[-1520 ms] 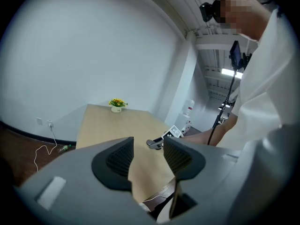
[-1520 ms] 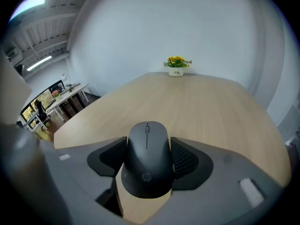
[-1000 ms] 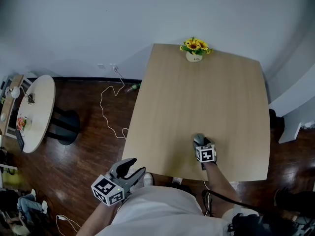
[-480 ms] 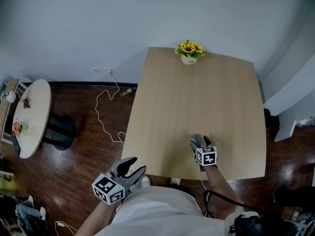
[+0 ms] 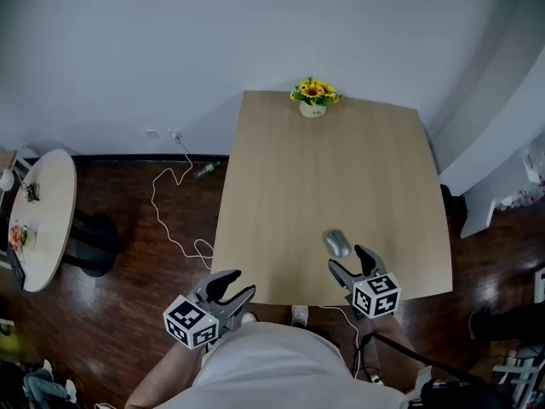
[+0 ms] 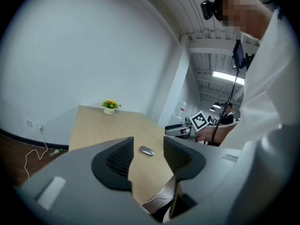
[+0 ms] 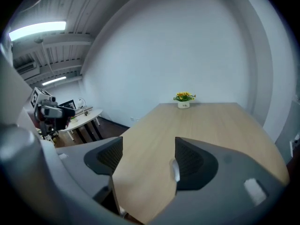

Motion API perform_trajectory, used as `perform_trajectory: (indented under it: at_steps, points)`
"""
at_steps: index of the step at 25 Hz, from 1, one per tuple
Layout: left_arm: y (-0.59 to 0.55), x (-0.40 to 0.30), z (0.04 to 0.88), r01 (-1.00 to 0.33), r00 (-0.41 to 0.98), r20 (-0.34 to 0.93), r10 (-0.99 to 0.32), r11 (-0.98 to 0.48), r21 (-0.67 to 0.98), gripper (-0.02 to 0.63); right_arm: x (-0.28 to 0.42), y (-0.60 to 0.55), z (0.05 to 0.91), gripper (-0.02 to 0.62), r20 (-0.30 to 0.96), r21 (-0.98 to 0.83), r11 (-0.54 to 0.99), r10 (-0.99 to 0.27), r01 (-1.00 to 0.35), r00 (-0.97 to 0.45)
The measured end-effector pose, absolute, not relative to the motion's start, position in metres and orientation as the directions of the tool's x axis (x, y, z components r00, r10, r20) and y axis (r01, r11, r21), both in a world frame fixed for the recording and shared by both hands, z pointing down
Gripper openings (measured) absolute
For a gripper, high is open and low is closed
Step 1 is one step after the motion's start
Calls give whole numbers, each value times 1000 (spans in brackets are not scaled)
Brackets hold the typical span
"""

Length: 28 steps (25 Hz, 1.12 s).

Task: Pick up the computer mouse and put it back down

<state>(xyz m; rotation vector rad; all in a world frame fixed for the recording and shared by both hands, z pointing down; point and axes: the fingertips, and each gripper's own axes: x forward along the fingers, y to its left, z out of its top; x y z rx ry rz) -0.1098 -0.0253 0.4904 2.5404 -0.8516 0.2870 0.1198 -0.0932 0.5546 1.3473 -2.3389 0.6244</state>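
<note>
A grey computer mouse (image 5: 337,244) lies on the light wooden table (image 5: 281,186) near its front edge, with nothing touching it. My right gripper (image 5: 351,265) hovers just behind it, toward me, jaws open and empty. In the right gripper view only a sliver of the mouse (image 7: 175,169) shows beside the right jaw of that gripper (image 7: 149,156). My left gripper (image 5: 230,286) is open and empty, off the table's front left corner, above the floor. The left gripper view looks between the jaws of the left gripper (image 6: 147,146) at the mouse (image 6: 146,151) and at the right gripper (image 6: 178,131).
A small pot of yellow flowers (image 5: 312,97) stands at the table's far edge. A white cable (image 5: 170,203) trails over the dark wooden floor on the left. Farther left is a round side table (image 5: 38,220) with small items.
My right gripper has let go of the mouse, opened, and drawn back toward me. The mouse now lies free on the table. My left gripper has barely moved.
</note>
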Motion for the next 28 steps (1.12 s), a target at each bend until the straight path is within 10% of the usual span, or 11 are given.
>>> perform_trajectory:
  at_steps: [28]
  points:
    - [-1, -144, 497, -469, 879, 276, -389, -806, 360, 169, 35, 18, 466, 367, 459, -182, 483, -729, -856, -508]
